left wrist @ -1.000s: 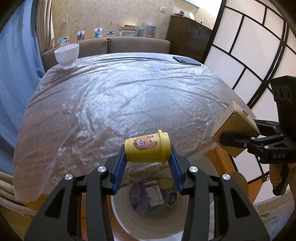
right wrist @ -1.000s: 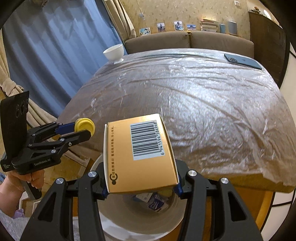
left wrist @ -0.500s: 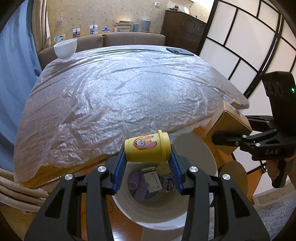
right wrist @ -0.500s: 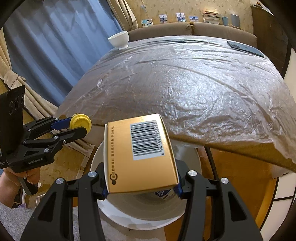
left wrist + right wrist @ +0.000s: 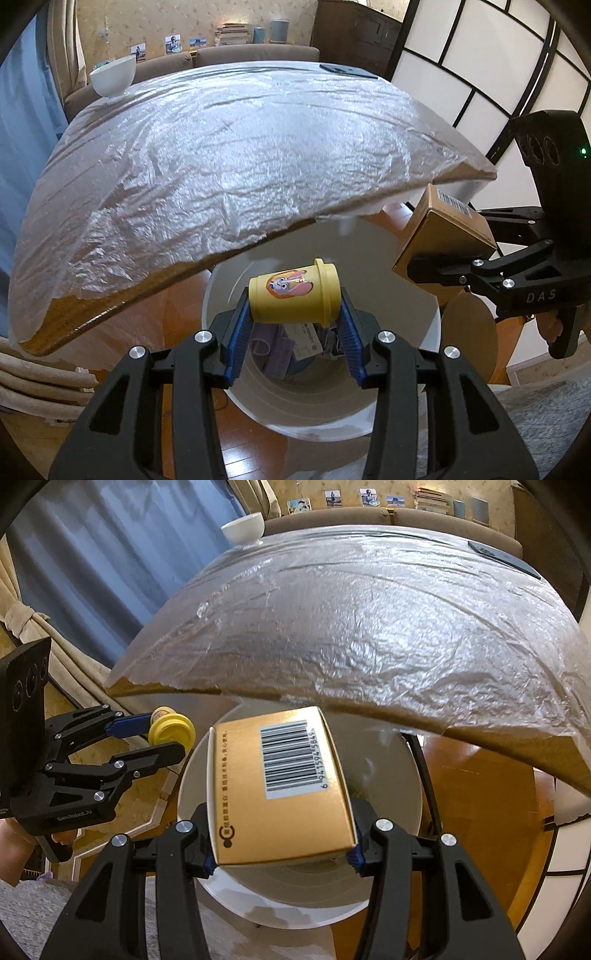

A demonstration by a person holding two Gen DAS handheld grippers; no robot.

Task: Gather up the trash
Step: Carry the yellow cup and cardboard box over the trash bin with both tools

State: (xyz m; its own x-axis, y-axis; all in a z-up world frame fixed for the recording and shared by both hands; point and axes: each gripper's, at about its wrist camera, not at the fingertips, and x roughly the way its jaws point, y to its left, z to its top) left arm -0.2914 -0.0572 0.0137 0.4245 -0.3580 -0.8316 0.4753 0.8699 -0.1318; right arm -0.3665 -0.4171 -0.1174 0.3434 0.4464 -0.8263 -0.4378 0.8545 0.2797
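Observation:
My left gripper (image 5: pixel 293 325) is shut on a small yellow cup (image 5: pixel 293 297) with a cartoon sticker, held sideways over the open white trash bin (image 5: pixel 406 280). My right gripper (image 5: pixel 282 849) is shut on a gold cardboard box (image 5: pixel 280 786) with a barcode, held over the same bin (image 5: pixel 388 775). The box also shows at the right of the left wrist view (image 5: pixel 439 232). The cup shows at the left of the right wrist view (image 5: pixel 171 731). Purple and paper scraps (image 5: pixel 284 347) lie in the bin's bottom.
The table (image 5: pixel 229 155), covered with crinkled clear plastic, overhangs the bin's far side. A white bowl (image 5: pixel 112 77) stands at its far left corner and a dark phone (image 5: pixel 349 70) at the far right. A blue curtain (image 5: pixel 103 561) hangs left; wooden floor lies below.
Both grippers have dropped below the table edge and pulled back toward the bin. The bin now fills more of both views. Cup and box stay gripped.

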